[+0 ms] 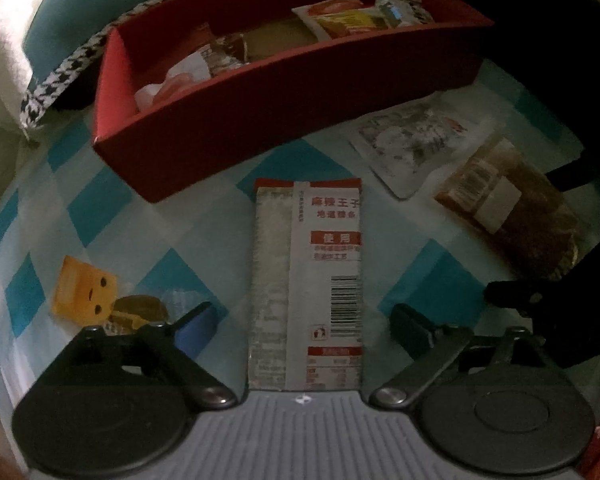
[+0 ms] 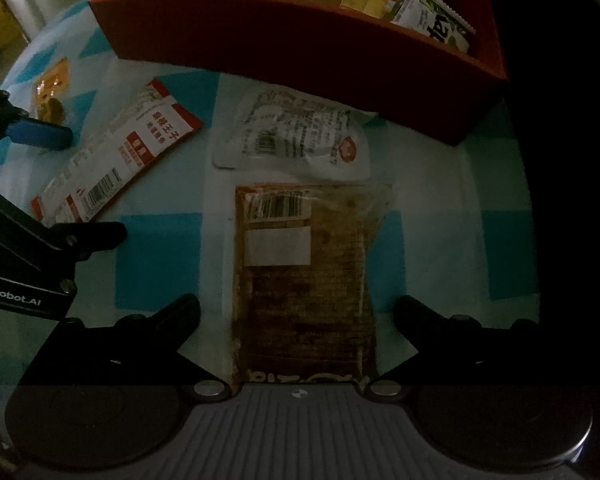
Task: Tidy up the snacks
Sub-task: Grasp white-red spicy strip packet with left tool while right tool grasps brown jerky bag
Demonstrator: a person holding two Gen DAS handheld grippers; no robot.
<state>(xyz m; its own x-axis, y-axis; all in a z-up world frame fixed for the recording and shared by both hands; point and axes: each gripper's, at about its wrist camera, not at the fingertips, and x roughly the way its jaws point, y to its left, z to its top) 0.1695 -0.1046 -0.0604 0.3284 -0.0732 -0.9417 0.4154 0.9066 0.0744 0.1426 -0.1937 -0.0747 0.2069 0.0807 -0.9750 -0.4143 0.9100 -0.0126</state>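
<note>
A red box (image 1: 300,120) holding several snack packets stands at the back of the checked cloth; it also shows in the right wrist view (image 2: 300,40). My left gripper (image 1: 304,316) is open, its fingers either side of a long red-and-white packet (image 1: 306,272) lying flat, which also shows in the right wrist view (image 2: 116,156). My right gripper (image 2: 298,312) is open over a brown clear-wrapped snack pack (image 2: 304,280), also seen from the left wrist (image 1: 508,212). A white pouch (image 2: 296,136) lies between that pack and the box.
A small yellow face-printed snack (image 1: 86,290) with a brown piece lies at the left of the blue-and-white checked cloth (image 1: 160,240). A houndstooth strip (image 1: 60,76) and teal cushion (image 1: 84,4) sit behind the box. The left gripper's blue-tipped finger (image 2: 40,134) shows at the right wrist view's left edge.
</note>
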